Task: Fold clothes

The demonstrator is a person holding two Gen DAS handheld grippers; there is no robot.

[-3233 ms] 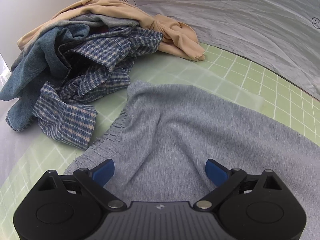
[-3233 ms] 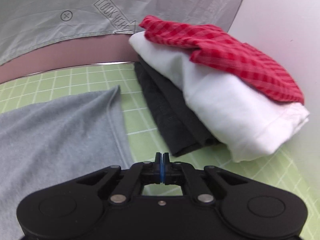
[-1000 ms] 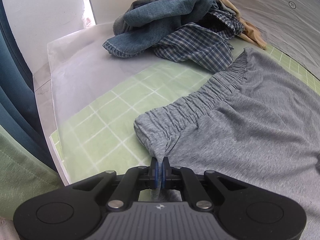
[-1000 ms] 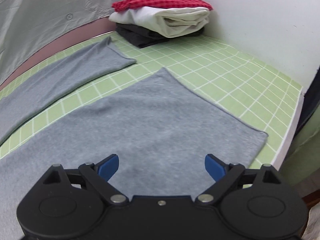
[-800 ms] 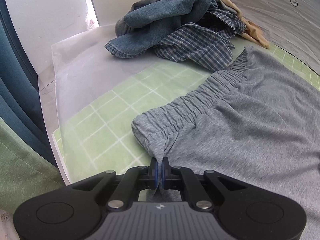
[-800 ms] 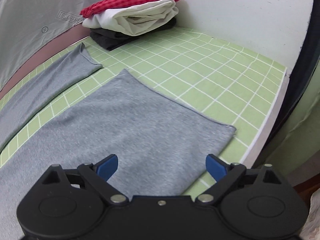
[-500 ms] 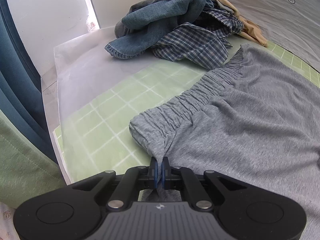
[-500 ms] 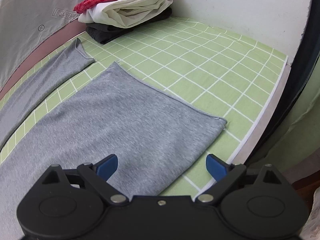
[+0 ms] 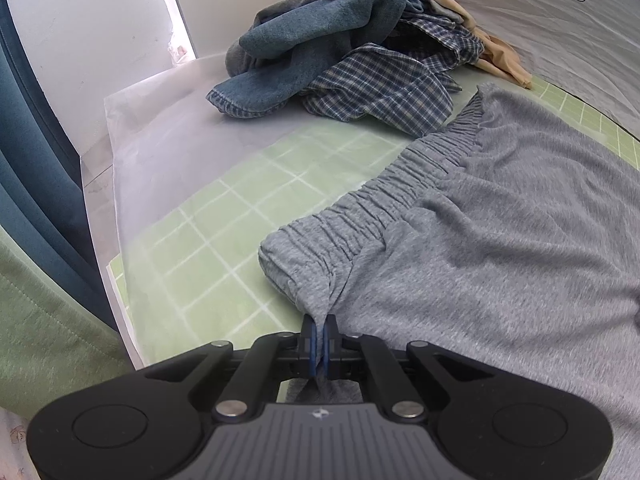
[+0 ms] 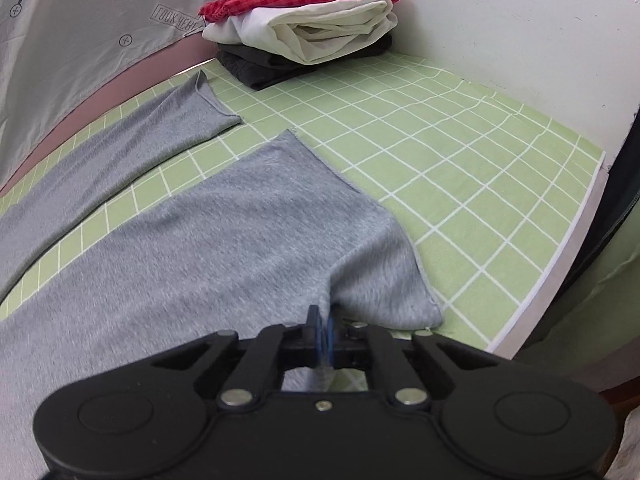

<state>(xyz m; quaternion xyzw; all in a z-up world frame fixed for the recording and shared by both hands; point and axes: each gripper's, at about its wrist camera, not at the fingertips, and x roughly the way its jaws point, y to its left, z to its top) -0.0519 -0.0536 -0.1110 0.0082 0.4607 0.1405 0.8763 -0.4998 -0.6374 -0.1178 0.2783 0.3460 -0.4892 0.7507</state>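
Grey sweatpants [image 9: 500, 232] lie spread on a green grid mat [image 9: 208, 240]. My left gripper [image 9: 319, 344] is shut on the near corner of their gathered elastic waistband [image 9: 360, 216], and the cloth bunches up into the pads. In the right wrist view the near leg [image 10: 248, 240] runs toward me, and my right gripper [image 10: 322, 336] is shut on its near edge close to the hem. The corner of that hem is lifted and puckered. The far leg [image 10: 132, 140] lies flat beside it.
An unfolded heap of blue denim and plaid clothes [image 9: 344, 52] sits beyond the waistband, with a tan garment behind. A folded stack [image 10: 304, 28] of red check, white and dark clothes stands in the far corner by the wall. The table's front edge [image 10: 560, 264] is near on the right.
The right gripper was open above the near leg's hem and has come down and shut on its edge. The left gripper has stayed shut on the waistband corner, barely moving.
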